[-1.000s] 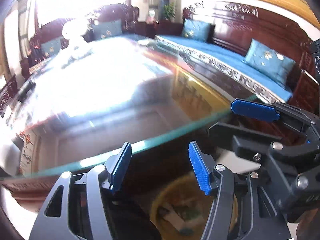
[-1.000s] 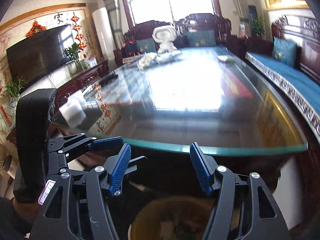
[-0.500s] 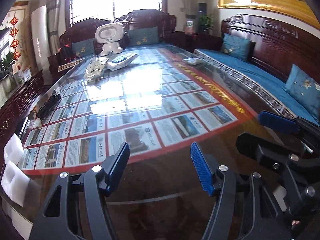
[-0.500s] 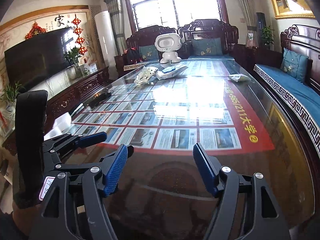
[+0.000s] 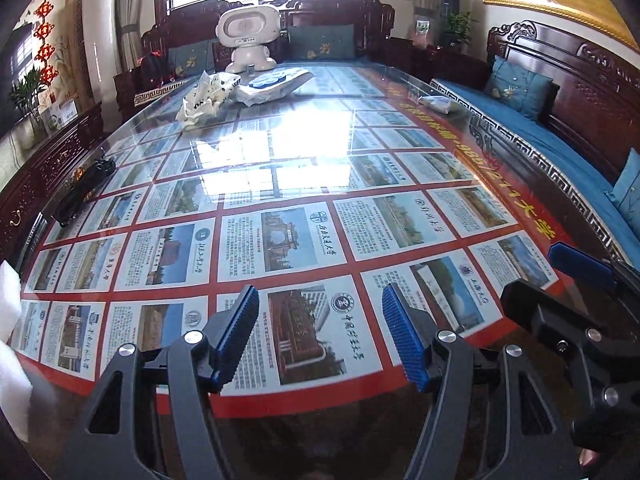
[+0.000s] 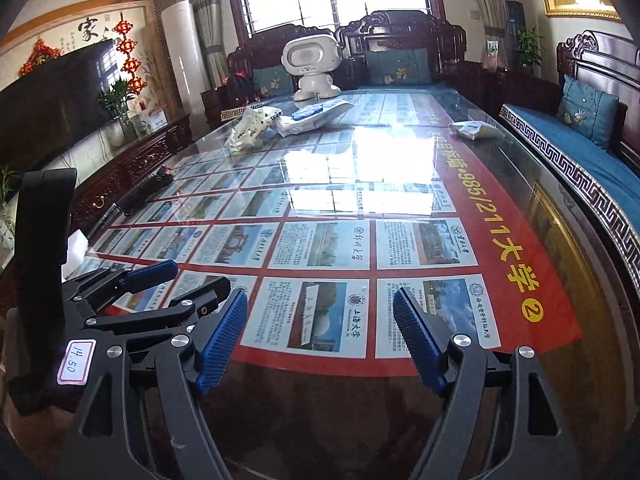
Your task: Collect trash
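The trash lay at the far end of the glass-topped table point(image 6: 540, 240), in the upper middle of both views. A crumpled white wrapper point(image 5: 208, 96) sat left of centre, and just to its right a flat white packet with blue discs point(image 5: 276, 84) rested in front of a white toy robot point(image 5: 248, 38). In the right wrist view the same crumpled white wrapper point(image 6: 252, 126) and flat white packet with blue discs point(image 6: 316, 114) appeared below the white toy robot point(image 6: 312, 66), while a third small crinkled packet point(image 6: 476, 130) lay apart from them near the table's right edge. It also showed faintly in the left wrist view point(image 5: 438, 103).

The left gripper point(image 5: 316, 336) filled the bottom of its frame with its blue pads well apart and nothing between them, only the printed poster point(image 5: 280, 240) under the glass. The right gripper point(image 6: 320, 340) stood likewise, its jaws having just been opening, gaping wide and empty. Both were well short of the trash.

A black object point(image 5: 80, 192) lay along the table's left edge, and something white point(image 5: 10, 300) showed at the lower left margin. A blue-cushioned wooden bench point(image 6: 580, 152) ran down the right side, and a dark television point(image 6: 52, 108) hung at the upper left.
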### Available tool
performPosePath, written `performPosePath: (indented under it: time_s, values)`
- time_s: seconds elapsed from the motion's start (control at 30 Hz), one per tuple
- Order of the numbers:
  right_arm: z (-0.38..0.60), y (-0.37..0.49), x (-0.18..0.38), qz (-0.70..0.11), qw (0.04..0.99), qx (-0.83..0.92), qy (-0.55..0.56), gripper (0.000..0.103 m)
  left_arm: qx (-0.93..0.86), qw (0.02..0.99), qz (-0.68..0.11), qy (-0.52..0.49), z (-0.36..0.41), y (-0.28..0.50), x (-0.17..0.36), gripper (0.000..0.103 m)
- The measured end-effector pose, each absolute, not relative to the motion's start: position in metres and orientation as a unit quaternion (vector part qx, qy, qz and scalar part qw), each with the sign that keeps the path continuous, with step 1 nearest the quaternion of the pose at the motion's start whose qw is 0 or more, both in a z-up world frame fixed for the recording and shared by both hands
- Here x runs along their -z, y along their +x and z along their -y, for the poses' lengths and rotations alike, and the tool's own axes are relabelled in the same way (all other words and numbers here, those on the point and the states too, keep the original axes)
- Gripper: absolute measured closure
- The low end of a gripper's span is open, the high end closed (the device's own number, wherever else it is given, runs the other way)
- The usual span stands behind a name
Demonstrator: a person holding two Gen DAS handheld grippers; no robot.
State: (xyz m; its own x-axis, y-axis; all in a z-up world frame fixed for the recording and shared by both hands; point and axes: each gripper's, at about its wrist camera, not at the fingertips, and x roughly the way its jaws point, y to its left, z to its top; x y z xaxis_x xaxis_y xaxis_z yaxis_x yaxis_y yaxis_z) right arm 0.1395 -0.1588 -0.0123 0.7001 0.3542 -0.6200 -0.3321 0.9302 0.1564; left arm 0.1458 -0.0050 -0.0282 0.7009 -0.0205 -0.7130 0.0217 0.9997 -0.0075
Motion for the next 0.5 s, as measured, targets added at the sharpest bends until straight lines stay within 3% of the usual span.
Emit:
performPosePath:
  time_s: [0.2, 0.5]
  values:
    - [0.163, 0.149, 0.023, -0.353, 0.917, -0.184, 0.031, 0.029, -0.004, 0.921, -0.39, -0.006, 0.0, 0.158, 0.032, 0.039]
    - [0.168, 0.158, 0.024, -0.357, 0.924, -0.137, 0.018, 0.017, -0.015, 0.917, -0.4, -0.001, 0.002, 0.167, 0.034, 0.028]
